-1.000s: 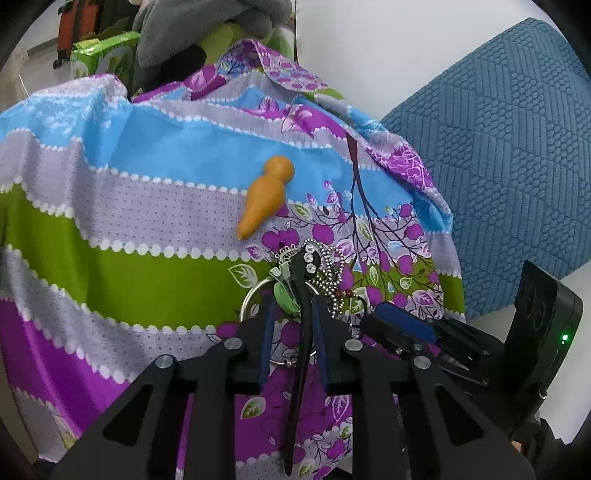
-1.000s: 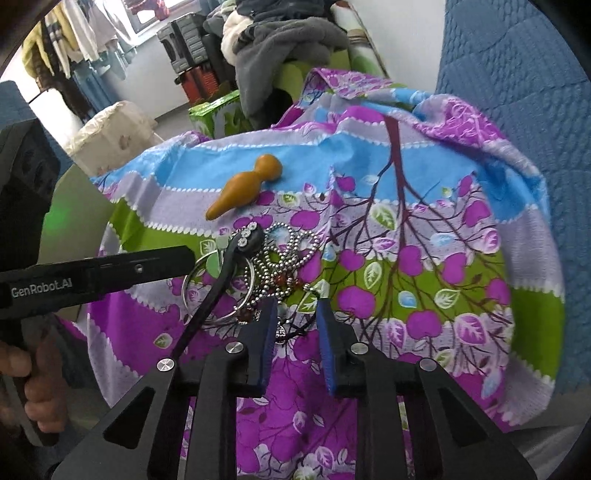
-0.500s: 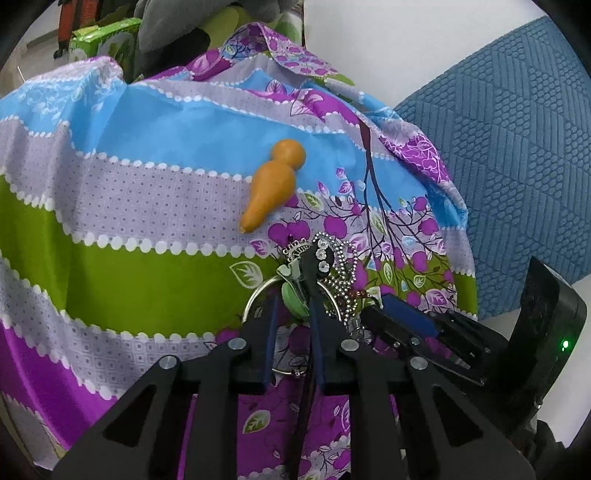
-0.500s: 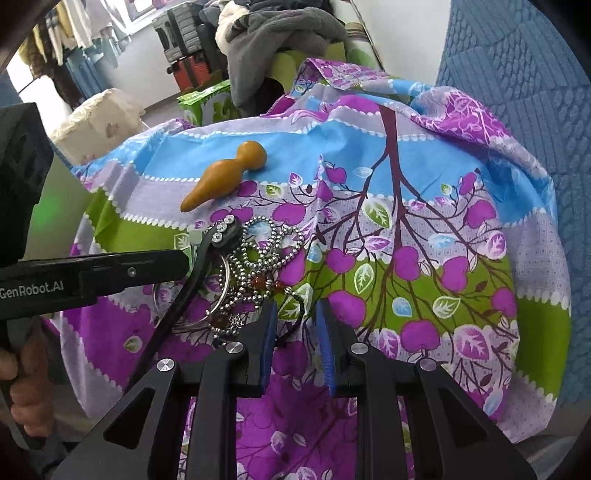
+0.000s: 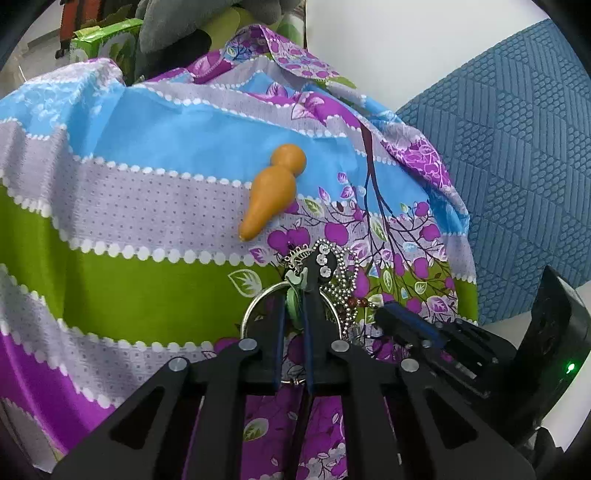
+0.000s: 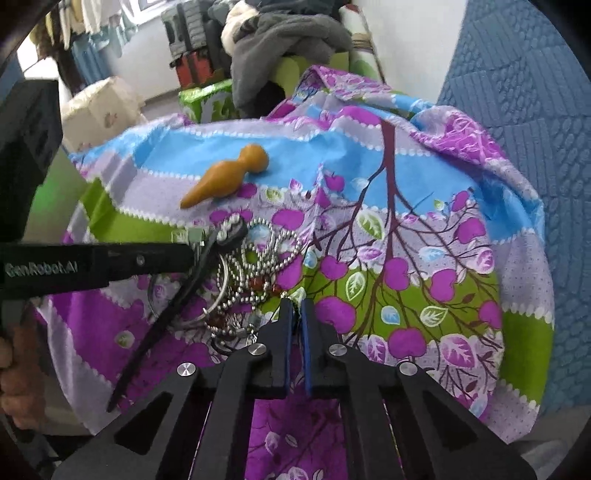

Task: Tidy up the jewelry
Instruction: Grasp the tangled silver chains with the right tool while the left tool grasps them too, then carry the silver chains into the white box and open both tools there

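Note:
A tangle of jewelry lies on the patterned cloth: a silver ball chain (image 6: pixel 258 254), thin silver bangles (image 6: pixel 218 291) and red beads (image 6: pixel 258 284). My left gripper (image 5: pixel 293 306) is shut on a black hair clip (image 5: pixel 317 280) with white flowers at its tip; the clip slants down to the left in the right wrist view (image 6: pixel 173 310). My right gripper (image 6: pixel 295 314) is almost closed at the pile's near edge, with nothing visible between its pads. It also shows in the left wrist view (image 5: pixel 402 321).
An orange gourd-shaped piece (image 5: pixel 273 192) lies on the cloth beyond the pile, also in the right wrist view (image 6: pixel 225 175). A blue textured cushion (image 5: pixel 517 147) stands to the right. A green box (image 6: pixel 210 99) and grey clothes (image 6: pixel 288 29) sit behind.
My right gripper's jaws have narrowed from a clear gap to almost closed at the pile's edge. My left gripper keeps its hold on the hair clip and has shifted slightly forward.

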The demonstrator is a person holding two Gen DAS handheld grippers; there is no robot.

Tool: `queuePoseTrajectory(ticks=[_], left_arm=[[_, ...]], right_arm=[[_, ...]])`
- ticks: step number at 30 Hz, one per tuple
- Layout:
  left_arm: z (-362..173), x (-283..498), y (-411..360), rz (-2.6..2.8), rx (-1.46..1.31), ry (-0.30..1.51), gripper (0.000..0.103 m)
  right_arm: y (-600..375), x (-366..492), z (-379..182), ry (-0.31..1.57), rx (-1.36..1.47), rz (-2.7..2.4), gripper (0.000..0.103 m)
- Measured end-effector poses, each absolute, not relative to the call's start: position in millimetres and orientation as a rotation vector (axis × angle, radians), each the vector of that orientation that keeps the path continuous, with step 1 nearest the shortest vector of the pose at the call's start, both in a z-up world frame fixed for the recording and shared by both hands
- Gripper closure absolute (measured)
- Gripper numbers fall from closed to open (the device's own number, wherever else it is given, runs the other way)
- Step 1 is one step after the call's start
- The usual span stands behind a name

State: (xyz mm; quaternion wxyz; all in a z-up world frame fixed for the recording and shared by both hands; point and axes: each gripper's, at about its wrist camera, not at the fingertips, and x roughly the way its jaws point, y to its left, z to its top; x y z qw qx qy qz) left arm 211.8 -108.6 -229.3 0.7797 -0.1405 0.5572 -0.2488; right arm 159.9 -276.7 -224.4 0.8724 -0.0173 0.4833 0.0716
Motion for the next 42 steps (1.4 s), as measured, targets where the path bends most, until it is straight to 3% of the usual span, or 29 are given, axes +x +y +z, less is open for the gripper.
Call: queuePoseTrajectory(ticks=[14,17,20,32,35,39,42], left_arm=[[-213,199,-101,-0.534,-0.269,1.166,0.094],[-212,198,-98,-0.529,-0.268,1.162,0.094],[-210,197,-95,-0.520,-0.269,1.157,0.094],[-209,196,-83,-0.493,-0.262,1.152,0.094],[-209,197,-83,-0.489,-0.262,1.153,0.094],[-208,197,-81,-0.488,-0.265,1.151,0.094],[-206,196,-79,-0.486,-0.265,1.148,0.094]], right_arm=[[-286,147,-218,1.039,0.025,0.156,0.099],[-282,144,-216,1.039,0.024,0.171,0.094],[-278,141,-213,1.027,0.031,0.197,0.081],[-255,143,-218,1.034,0.028,0.326,0.081],[-248,147,-228,1.078,0.009,0.331,0.082],[-243,145,-232,1.082,-0.061,0.290,0.098],[-244,146,-232,1.090,-0.059,0.283,0.101]])
